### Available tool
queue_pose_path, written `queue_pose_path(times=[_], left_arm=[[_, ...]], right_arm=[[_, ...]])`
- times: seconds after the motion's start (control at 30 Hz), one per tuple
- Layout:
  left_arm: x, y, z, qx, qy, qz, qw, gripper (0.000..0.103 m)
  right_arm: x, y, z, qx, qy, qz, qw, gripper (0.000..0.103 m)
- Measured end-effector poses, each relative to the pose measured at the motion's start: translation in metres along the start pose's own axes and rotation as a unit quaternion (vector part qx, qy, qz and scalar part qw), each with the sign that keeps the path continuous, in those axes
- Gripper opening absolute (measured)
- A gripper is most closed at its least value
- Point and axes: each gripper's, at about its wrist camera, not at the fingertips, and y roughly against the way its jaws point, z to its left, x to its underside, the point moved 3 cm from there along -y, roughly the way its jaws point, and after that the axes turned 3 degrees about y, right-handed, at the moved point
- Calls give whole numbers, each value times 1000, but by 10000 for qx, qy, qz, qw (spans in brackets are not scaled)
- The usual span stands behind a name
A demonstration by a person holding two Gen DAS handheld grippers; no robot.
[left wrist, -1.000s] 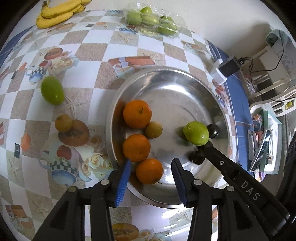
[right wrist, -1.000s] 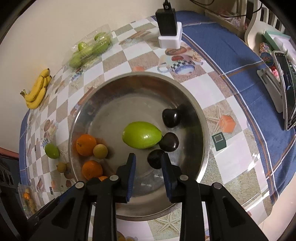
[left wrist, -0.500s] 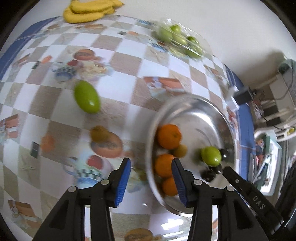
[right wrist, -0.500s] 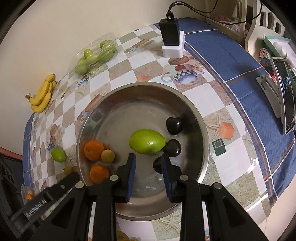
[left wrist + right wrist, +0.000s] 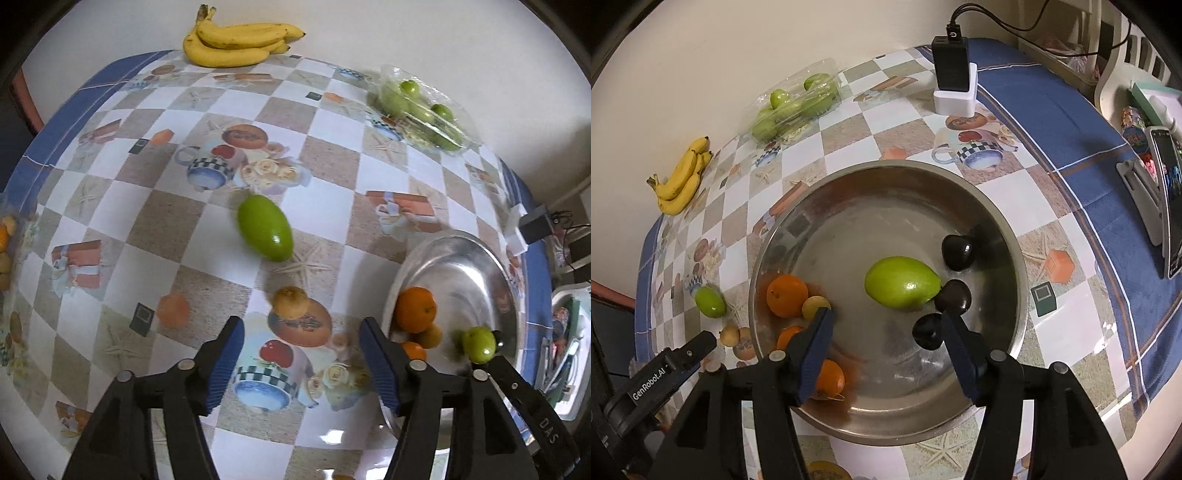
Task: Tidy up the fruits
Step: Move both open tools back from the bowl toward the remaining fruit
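A steel bowl (image 5: 1004, 236) holds a green mango (image 5: 902, 283), three oranges (image 5: 786, 295), a small tan fruit (image 5: 813, 306) and three dark fruits (image 5: 956, 252). My right gripper (image 5: 886, 336) is open and empty above the bowl's near side. My left gripper (image 5: 301, 349) is open and empty over the tablecloth, left of the bowl (image 5: 476, 251). A small brown fruit (image 5: 290, 302) lies just beyond its fingertips. A second green mango (image 5: 265, 228) lies farther out on the table. The left gripper's body shows at the lower left of the right wrist view.
Bananas (image 5: 236, 46) lie at the table's far edge by the wall. A clear pack of green fruits (image 5: 421, 107) sits at the far right. A black charger on a white block (image 5: 953, 79) and a phone on a stand (image 5: 1167, 206) are beyond the bowl.
My left gripper has swung left, off the bowl, to the loose fruits on the table. My right gripper has opened wider and drawn back a little from the green mango.
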Motion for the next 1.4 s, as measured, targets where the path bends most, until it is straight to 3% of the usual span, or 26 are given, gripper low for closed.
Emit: queue_pose_path(times=[0.07, 0.2, 0.27, 0.53, 0.6, 0.8, 0.87, 1.4], left_arm=[[-1, -1, 1, -54, -19, -29, 10000, 74], [-1, -3, 4, -182, -23, -82, 9998, 86], [-1, -5, 6, -261, -10, -89, 9996, 89], [-5, -7, 13, -431, 30, -191, 9989, 99], [-6, -6, 14, -476, 23, -239, 9986, 102], [-8, -2, 18, -550, 32, -403, 9977, 103], [-8, -3, 19, -514, 56, -403, 9978, 103], [-19, 4, 37, -583, 28, -532, 9969, 103]], right_arm=[[0, -2, 1, 27, 33, 22, 10000, 68], [0, -5, 1, 80, 84, -5, 9999, 71], [0, -5, 2, 80, 85, -64, 9999, 81], [-2, -6, 7, 69, 196, -165, 9996, 84], [-2, -6, 8, 74, 217, -176, 9996, 93], [-1, -6, 12, 132, 345, -252, 9990, 96], [-1, -5, 14, 161, 399, -278, 9987, 103], [-1, -7, 33, 139, 553, -380, 9977, 103]])
